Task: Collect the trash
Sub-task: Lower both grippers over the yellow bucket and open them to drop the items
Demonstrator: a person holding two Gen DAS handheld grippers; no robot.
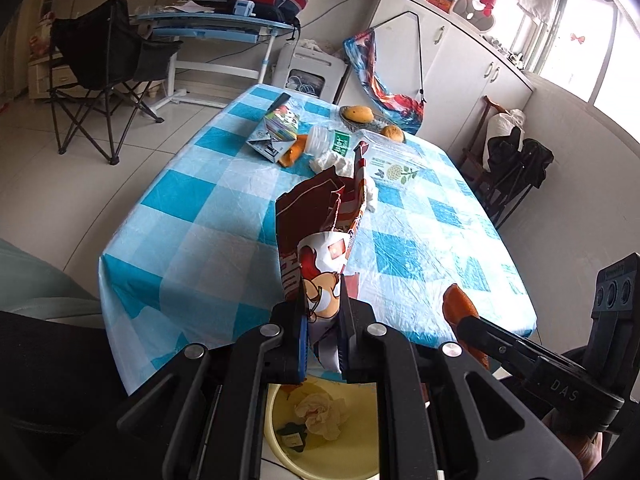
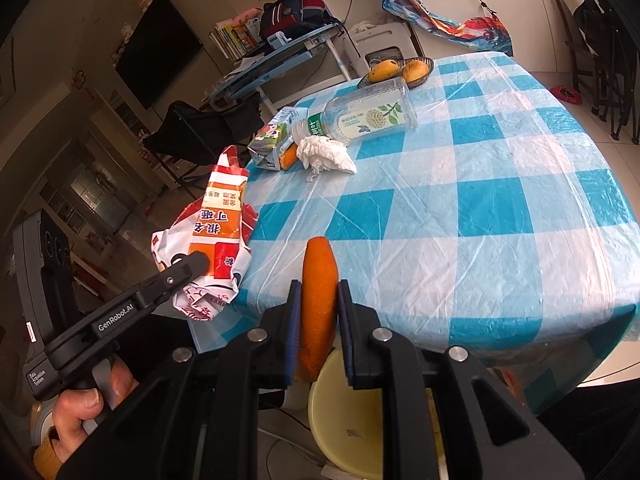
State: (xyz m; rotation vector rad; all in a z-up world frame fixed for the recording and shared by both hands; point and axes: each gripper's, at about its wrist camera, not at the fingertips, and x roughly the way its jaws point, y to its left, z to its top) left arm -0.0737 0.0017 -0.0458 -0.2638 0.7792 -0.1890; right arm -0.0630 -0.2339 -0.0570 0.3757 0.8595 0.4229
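**Both loads could miss the bin**

The left gripper (image 1: pixel 323 334) is clamped on a crumpled wrapper (image 1: pixel 320 236); the right gripper (image 2: pixel 319 322) pinches an orange peel (image 2: pixel 319 280). Both hang at the table (image 2: pixel 500 208) edge above the yellow bin (image 1: pixel 320 444). The wide wrapper may catch the rim or drift aside if let go off-centre. The peel's long axis runs along the fingers, tip pointing away over the table
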